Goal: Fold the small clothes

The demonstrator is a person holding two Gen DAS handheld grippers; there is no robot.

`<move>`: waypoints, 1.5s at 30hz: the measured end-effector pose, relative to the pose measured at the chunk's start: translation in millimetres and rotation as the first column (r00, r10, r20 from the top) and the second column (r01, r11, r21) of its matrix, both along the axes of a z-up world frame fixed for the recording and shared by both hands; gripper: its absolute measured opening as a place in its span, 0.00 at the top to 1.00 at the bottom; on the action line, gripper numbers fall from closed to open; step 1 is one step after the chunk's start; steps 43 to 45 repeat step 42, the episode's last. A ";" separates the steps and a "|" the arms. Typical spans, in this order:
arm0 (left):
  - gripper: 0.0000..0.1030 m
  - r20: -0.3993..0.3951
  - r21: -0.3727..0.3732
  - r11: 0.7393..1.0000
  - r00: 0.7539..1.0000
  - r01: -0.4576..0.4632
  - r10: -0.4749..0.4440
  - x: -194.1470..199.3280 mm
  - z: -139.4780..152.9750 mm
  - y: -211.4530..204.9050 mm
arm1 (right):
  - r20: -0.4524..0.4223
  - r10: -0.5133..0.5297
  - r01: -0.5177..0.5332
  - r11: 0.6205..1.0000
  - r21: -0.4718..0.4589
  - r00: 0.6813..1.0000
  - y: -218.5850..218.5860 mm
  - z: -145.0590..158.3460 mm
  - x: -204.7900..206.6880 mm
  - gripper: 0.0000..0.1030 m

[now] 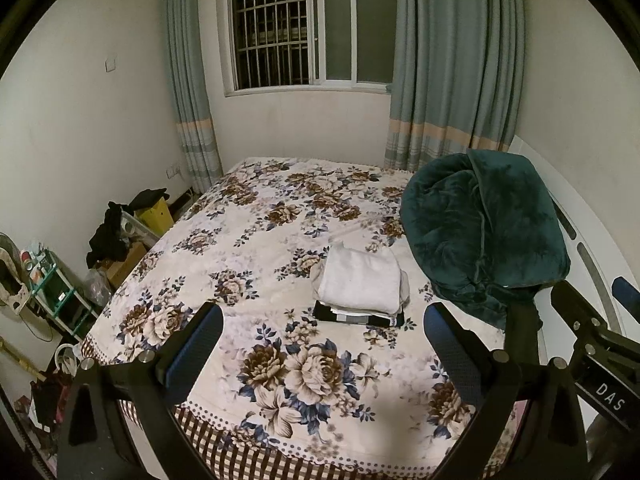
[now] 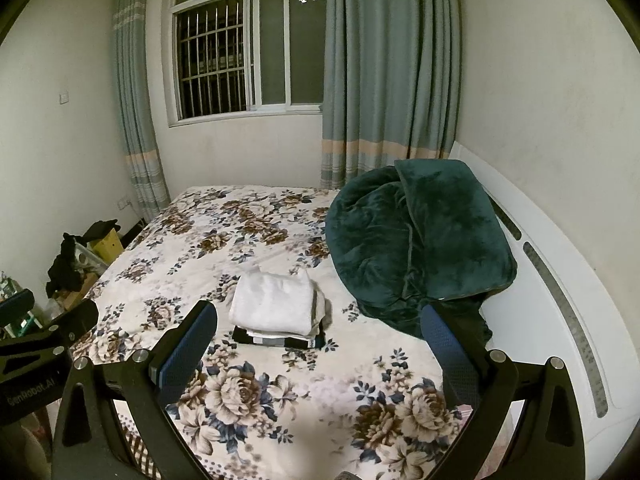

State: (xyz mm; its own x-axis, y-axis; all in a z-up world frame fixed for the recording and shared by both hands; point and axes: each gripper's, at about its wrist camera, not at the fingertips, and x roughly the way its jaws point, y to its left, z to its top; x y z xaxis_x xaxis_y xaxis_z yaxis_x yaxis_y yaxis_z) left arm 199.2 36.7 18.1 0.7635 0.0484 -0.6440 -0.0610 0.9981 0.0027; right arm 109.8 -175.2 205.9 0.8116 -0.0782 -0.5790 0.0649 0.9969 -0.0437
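Observation:
A stack of folded small clothes (image 1: 362, 286) lies on the flowered bedspread (image 1: 248, 240), a white garment on top and dark ones beneath. It also shows in the right wrist view (image 2: 276, 312). My left gripper (image 1: 322, 336) is open and empty, held above the bed's near end, short of the stack. My right gripper (image 2: 318, 334) is open and empty, also short of the stack. The right gripper's body shows at the right edge of the left wrist view (image 1: 592, 344), and the left gripper's body at the left edge of the right wrist view (image 2: 44, 340).
A bundled dark green blanket (image 1: 484, 240) sits on the bed's right side against the white headboard (image 2: 560, 280). Boxes, dark clothes and a small shelf (image 1: 60, 288) crowd the floor left of the bed. A barred window (image 1: 312, 28) and curtains are behind.

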 end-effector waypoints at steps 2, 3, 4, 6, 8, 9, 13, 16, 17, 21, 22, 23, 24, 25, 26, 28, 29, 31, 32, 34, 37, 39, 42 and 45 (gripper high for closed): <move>0.00 0.002 0.001 1.000 1.000 0.001 -0.001 1.0 1.7 2.3 | -0.004 0.005 -0.005 1.000 -0.002 1.000 6.8 0.7 0.6 0.00; 0.00 0.003 0.001 1.000 1.000 0.002 -0.002 1.8 2.3 3.1 | -0.005 0.008 -0.008 1.000 -0.003 1.000 10.0 1.5 0.3 0.00; 0.00 0.003 0.002 1.000 1.000 0.002 -0.002 2.2 2.3 3.2 | -0.006 0.011 -0.011 1.000 -0.003 1.000 13.4 1.7 1.1 0.00; 0.00 0.001 0.003 1.000 1.000 0.004 -0.004 1.9 2.0 2.7 | -0.007 0.013 -0.013 1.000 -0.002 1.000 17.2 2.5 1.2 0.00; 0.00 0.002 0.003 1.000 1.000 0.002 -0.002 2.2 2.2 3.5 | -0.007 0.012 -0.012 1.000 -0.001 1.000 16.7 2.0 0.3 0.00; 0.00 0.002 0.003 1.000 1.000 0.003 -0.003 1.8 1.7 2.5 | -0.007 0.012 -0.012 1.000 -0.001 1.000 17.6 2.4 0.2 0.00; 0.00 0.002 0.003 1.000 1.000 0.003 -0.003 1.1 1.2 1.8 | -0.007 0.008 -0.008 1.000 -0.002 1.000 16.9 1.1 -1.3 0.00; 0.00 0.002 0.005 1.000 1.000 0.003 -0.003 1.4 1.4 2.6 | -0.009 0.008 -0.008 1.000 -0.002 1.000 18.8 1.7 -1.9 0.00; 0.00 0.002 0.006 1.000 1.000 0.003 -0.003 1.3 1.3 2.9 | -0.007 0.005 -0.005 1.000 -0.001 1.000 17.3 1.1 -2.6 0.00; 0.00 0.003 0.007 1.000 1.000 0.004 -0.004 2.8 2.4 3.4 | -0.005 0.004 -0.004 1.000 -0.002 1.000 17.1 1.1 -3.1 0.00; 0.00 0.004 0.007 1.000 1.000 0.004 -0.004 3.7 3.3 5.4 | -0.004 0.004 -0.004 1.000 -0.002 1.000 18.8 1.9 -3.3 0.00; 0.00 0.005 0.006 1.000 1.000 0.003 -0.003 4.7 4.1 7.8 | -0.006 0.004 -0.004 1.000 0.000 1.000 17.2 1.1 -3.1 0.00; 0.00 0.005 0.007 1.000 1.000 0.004 -0.004 5.4 4.4 8.5 | -0.006 0.004 -0.004 1.000 -0.001 1.000 17.1 0.9 -3.2 0.00; 0.00 0.005 0.008 1.000 1.000 0.004 -0.004 5.2 3.9 7.6 | -0.005 0.003 -0.003 1.000 -0.002 1.000 17.0 1.0 -3.2 0.00; 0.00 0.006 0.008 1.000 1.000 0.004 -0.004 6.1 4.4 9.8 | -0.006 0.002 -0.002 1.000 -0.001 1.000 17.2 1.0 -3.2 0.00; 0.00 0.006 0.009 1.000 1.000 0.005 -0.005 8.8 7.1 12.7 | -0.006 0.003 -0.003 1.000 -0.001 1.000 16.9 0.7 -3.3 0.00; 0.00 0.006 0.008 1.000 1.000 0.006 -0.006 8.8 6.9 12.2 | -0.005 0.002 -0.002 1.000 -0.002 1.000 17.1 0.8 -3.3 0.00; 0.00 0.007 0.009 1.000 1.000 0.006 -0.006 10.2 7.2 14.3 | -0.007 0.002 -0.002 1.000 -0.001 1.000 16.8 0.4 -3.7 0.00; 0.00 0.007 0.009 1.000 1.000 0.006 -0.006 10.6 7.2 14.7 | -0.006 0.001 -0.001 1.000 0.000 1.000 17.2 0.5 -3.9 0.00; 0.00 0.006 0.009 1.000 1.000 0.007 -0.007 9.2 5.9 11.4 | -0.006 0.002 -0.002 1.000 -0.002 1.000 18.6 1.0 -3.8 0.00; 0.00 0.006 0.009 1.000 1.000 0.007 -0.007 12.3 6.7 13.8 | -0.005 0.002 -0.002 1.000 -0.002 1.000 18.7 0.7 -4.2 0.00; 0.00 0.007 0.009 1.000 1.000 0.001 -0.002 16.0 8.8 18.9 | -0.006 0.001 -0.001 1.000 0.000 1.000 18.1 0.6 -4.8 0.00; 0.00 0.010 0.015 1.000 1.000 -0.001 0.001 19.7 10.4 23.9 | -0.005 -0.001 0.001 1.000 0.000 1.000 16.9 -0.1 -5.0 0.00; 0.00 0.010 0.015 1.000 1.000 -0.001 0.001 19.7 10.4 23.9 | -0.005 -0.001 0.001 1.000 0.000 1.000 16.9 -0.1 -5.0 0.00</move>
